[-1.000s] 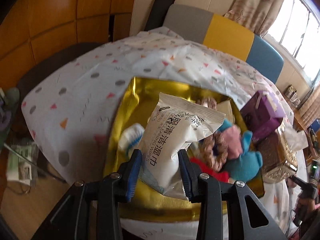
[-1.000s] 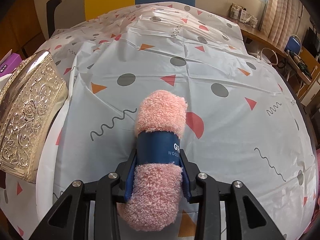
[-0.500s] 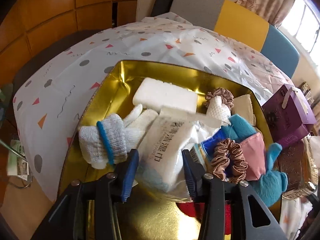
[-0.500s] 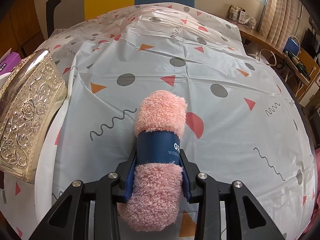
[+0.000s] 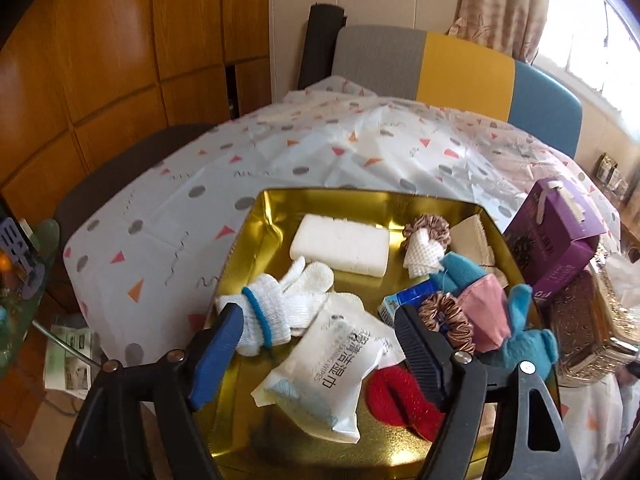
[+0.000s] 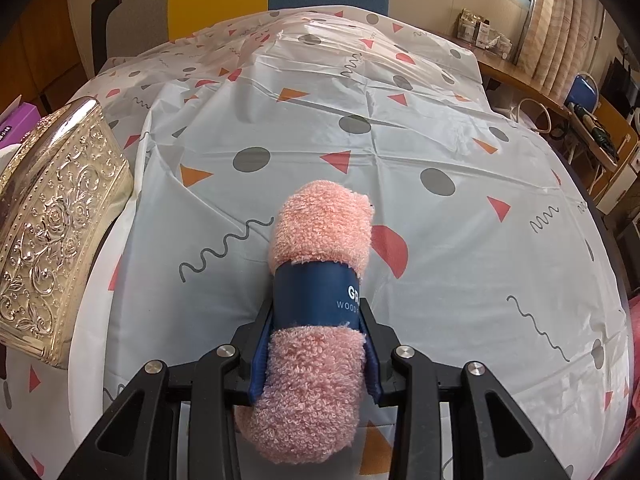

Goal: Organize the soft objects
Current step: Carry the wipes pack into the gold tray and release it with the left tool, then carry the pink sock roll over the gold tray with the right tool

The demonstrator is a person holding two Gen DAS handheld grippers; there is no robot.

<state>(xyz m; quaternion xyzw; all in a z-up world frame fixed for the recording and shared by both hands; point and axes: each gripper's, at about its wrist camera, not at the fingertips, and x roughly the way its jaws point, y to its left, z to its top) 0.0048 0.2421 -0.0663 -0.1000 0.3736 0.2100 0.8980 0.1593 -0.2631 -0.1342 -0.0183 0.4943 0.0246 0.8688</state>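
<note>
In the left wrist view a gold tray (image 5: 256, 220) holds soft things: a white wipes pack (image 5: 324, 372), white gloves (image 5: 280, 304), a white sponge (image 5: 340, 244), scrunchies (image 5: 448, 316), a blue plush (image 5: 524, 336) and a red cloth (image 5: 400, 396). My left gripper (image 5: 320, 340) is open above the tray, with the wipes pack lying loose between its fingers. In the right wrist view my right gripper (image 6: 316, 324) is shut on a rolled pink towel (image 6: 320, 240) with a navy band, above the patterned tablecloth (image 6: 440, 152).
A purple box (image 5: 556, 236) and an ornate gold box (image 6: 52, 232) stand between tray and towel. A grey, yellow and blue bench back (image 5: 460, 68) lies behind the table. A side table (image 5: 16, 272) with clutter is at the far left.
My left gripper lowered the wipes pack into the gold tray, opened and let it go; the pack now lies flat. The right gripper and towel have barely moved.
</note>
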